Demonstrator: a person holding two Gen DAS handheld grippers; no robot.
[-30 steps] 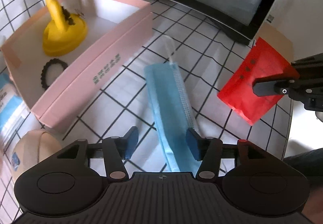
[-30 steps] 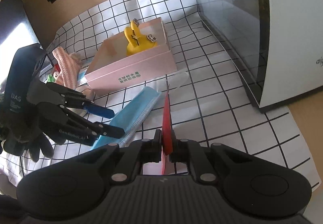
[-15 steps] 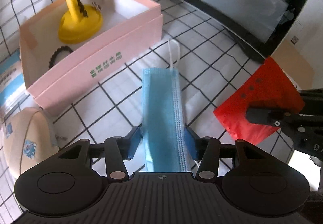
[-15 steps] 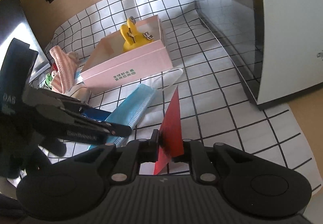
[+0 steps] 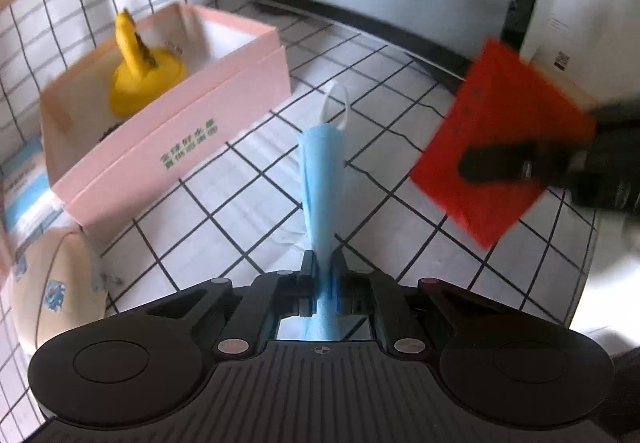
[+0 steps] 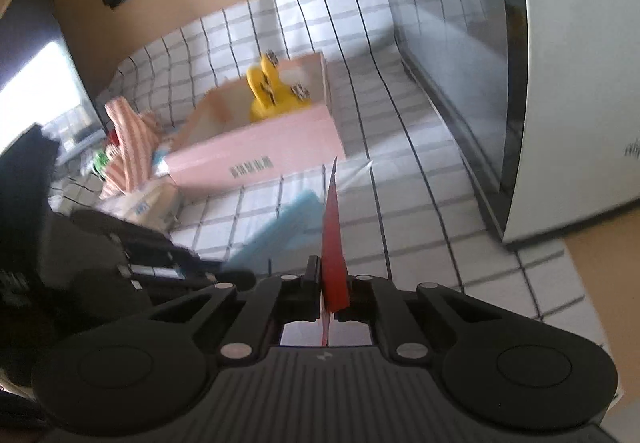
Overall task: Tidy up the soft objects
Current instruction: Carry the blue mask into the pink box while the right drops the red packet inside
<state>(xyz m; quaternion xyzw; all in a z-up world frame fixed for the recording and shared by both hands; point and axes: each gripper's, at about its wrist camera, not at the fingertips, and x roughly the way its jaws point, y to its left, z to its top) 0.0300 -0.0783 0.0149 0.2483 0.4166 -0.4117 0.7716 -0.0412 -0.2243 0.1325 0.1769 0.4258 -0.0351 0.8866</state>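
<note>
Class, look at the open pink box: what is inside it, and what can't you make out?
Inside the pink box stands a yellow rabbit-eared toy on the white lining. The near wall hides the floor in front of the toy, so anything lying there cannot be seen.

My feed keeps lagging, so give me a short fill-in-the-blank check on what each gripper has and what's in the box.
The left gripper is shut on a ____ face mask.
The right gripper pinches a flat ____ envelope.
The yellow toy sits inside the ____ box.
Answers: blue; red; pink
</note>
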